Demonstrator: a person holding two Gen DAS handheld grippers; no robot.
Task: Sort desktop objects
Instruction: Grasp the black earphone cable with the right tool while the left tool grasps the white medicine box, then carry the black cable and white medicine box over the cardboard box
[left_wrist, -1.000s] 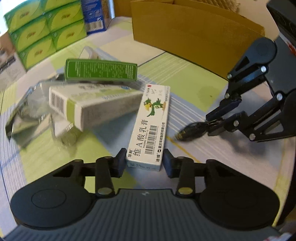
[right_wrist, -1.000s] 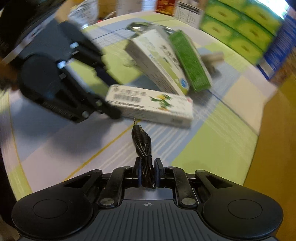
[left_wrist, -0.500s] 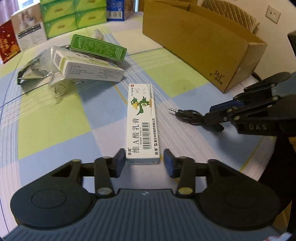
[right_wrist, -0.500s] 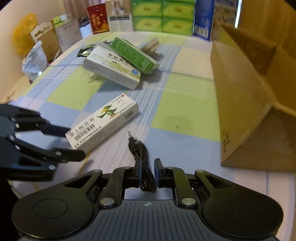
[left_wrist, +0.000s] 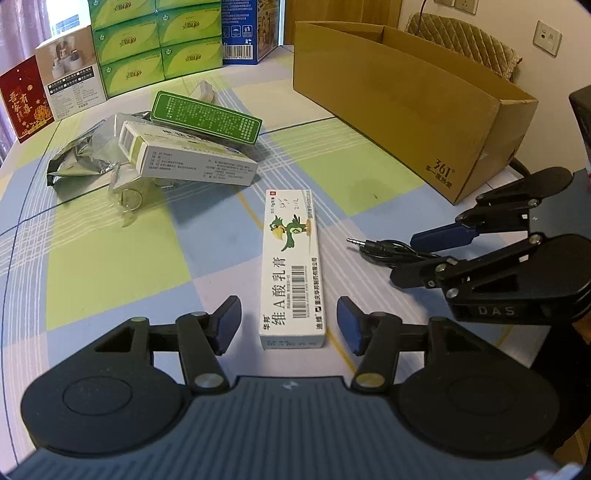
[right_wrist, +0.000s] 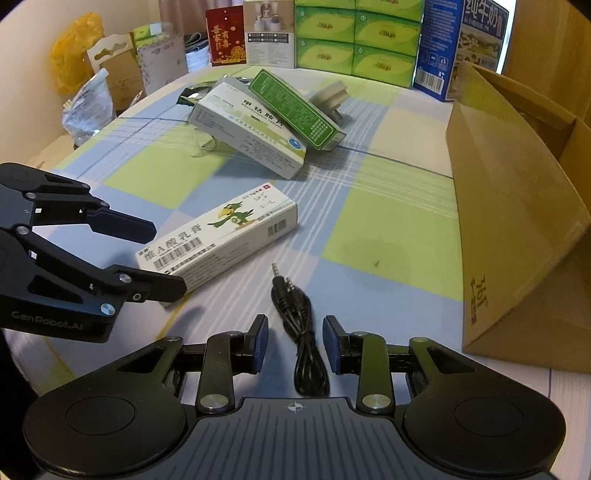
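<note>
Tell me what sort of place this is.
Most likely a home dining or living room: a table under a checked tablecloth, stacked tissue packs by a curtained window, a padded chair, and a cardboard box for sorting.

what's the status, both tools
Left tool open around parrot box. Right tool open around black cable. Both lie on table. Nothing in the way.
</note>
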